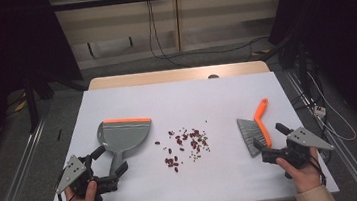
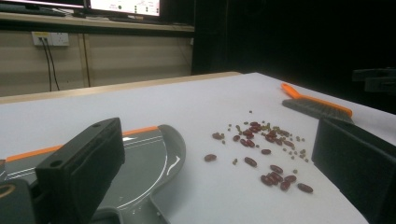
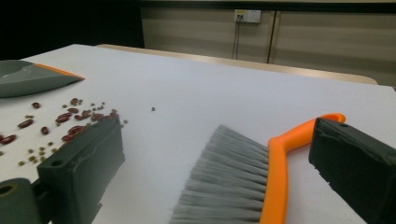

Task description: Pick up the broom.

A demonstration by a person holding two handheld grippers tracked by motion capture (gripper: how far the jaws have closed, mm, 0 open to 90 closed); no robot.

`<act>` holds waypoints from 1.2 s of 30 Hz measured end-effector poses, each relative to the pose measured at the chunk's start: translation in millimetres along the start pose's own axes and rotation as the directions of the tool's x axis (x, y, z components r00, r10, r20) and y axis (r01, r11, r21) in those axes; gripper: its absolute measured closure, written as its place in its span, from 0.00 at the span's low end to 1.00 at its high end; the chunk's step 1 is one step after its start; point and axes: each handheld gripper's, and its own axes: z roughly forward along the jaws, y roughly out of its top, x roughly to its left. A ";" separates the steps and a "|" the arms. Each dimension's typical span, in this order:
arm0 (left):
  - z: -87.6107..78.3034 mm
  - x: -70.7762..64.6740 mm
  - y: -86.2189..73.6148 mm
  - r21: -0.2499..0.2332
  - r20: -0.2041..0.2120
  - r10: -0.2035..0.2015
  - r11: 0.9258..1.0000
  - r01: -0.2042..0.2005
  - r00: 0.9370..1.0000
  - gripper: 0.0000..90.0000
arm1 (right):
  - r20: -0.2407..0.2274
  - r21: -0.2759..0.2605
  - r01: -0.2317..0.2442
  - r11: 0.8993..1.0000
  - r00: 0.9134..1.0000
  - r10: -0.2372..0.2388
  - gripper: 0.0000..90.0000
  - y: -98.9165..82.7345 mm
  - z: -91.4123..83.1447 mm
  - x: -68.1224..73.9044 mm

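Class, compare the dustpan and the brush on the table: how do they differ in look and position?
The dustpan is broad and grey with an orange edge strip; the brush is narrow, with grey bristles and an orange handle. The dustpan lies left of the beans, the brush right. Both lie flat, ungripped.

On the white surface [image 1: 181, 100], scattered beans [image 1: 186, 145] lie between a grey dustpan [image 1: 122, 135] and an orange-handled brush [image 1: 256, 127]; each hand-held gripper, left [image 1: 113, 163] and right [image 1: 267, 144], stands open beside its tool.

High view overhead; 2 low views share beans [image 2: 261, 147].
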 end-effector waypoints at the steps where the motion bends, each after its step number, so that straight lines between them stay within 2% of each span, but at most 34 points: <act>1: -0.3 0.0 0.1 -0.001 -0.001 -0.001 1.000 0.001 1.000 0.03 | 0.004 0.009 0.000 1.000 1.000 0.000 0.03 0.9 1.8 -0.8; 4: -1.5 0.6 0.1 -0.003 -0.004 -0.002 1.000 0.002 1.000 0.03 | 0.018 0.028 0.008 1.000 1.000 -0.008 0.04 6.2 8.8 -4.4; 9: -2.6 1.4 0.3 -0.011 -0.004 -0.009 1.000 0.009 1.000 0.03 | 0.032 0.057 -0.026 0.998 0.999 0.024 0.05 12.9 24.7 -12.0; 11: -2.8 1.6 0.5 -0.005 -0.006 -0.002 1.000 0.002 1.000 0.03 | 0.062 0.077 -0.022 0.997 0.998 0.017 0.05 14.2 32.2 -14.3; 16: -3.9 2.5 0.6 -0.009 -0.006 -0.007 1.000 0.007 1.000 0.03 | 0.091 0.129 -0.044 0.991 0.995 0.033 0.06 17.2 49.8 -22.9; 19: -4.4 2.3 0.8 -0.012 -0.007 -0.008 1.000 0.008 1.000 0.03 | 0.112 0.152 -0.074 0.986 0.992 0.057 0.06 19.5 59.2 -30.3; 21: -4.7 1.9 0.9 -0.013 -0.009 -0.010 1.000 0.010 1.000 0.03 | 0.131 0.167 -0.076 0.983 0.990 0.054 0.07 21.6 64.8 -34.7; 28: -5.8 1.8 1.2 -0.014 -0.008 -0.007 1.000 0.007 1.000 0.03 | 0.166 0.220 -0.135 0.966 0.981 0.099 0.10 21.0 80.8 -46.9; 30: -5.7 1.8 1.2 -0.014 -0.008 -0.009 1.000 0.009 1.000 0.03 | 0.183 0.246 -0.141 0.959 0.978 0.097 0.11 21.4 84.5 -50.4; 33: -5.2 1.6 1.4 -0.017 -0.006 -0.008 1.000 0.008 1.000 0.03 | 0.203 0.265 -0.188 0.946 0.970 0.136 0.16 22.4 89.2 -57.2; 36: -5.0 1.8 1.5 -0.013 -0.003 -0.004 1.000 0.004 1.000 0.03 | 0.221 0.284 -0.205 0.937 0.965 0.144 0.23 23.2 94.1 -62.1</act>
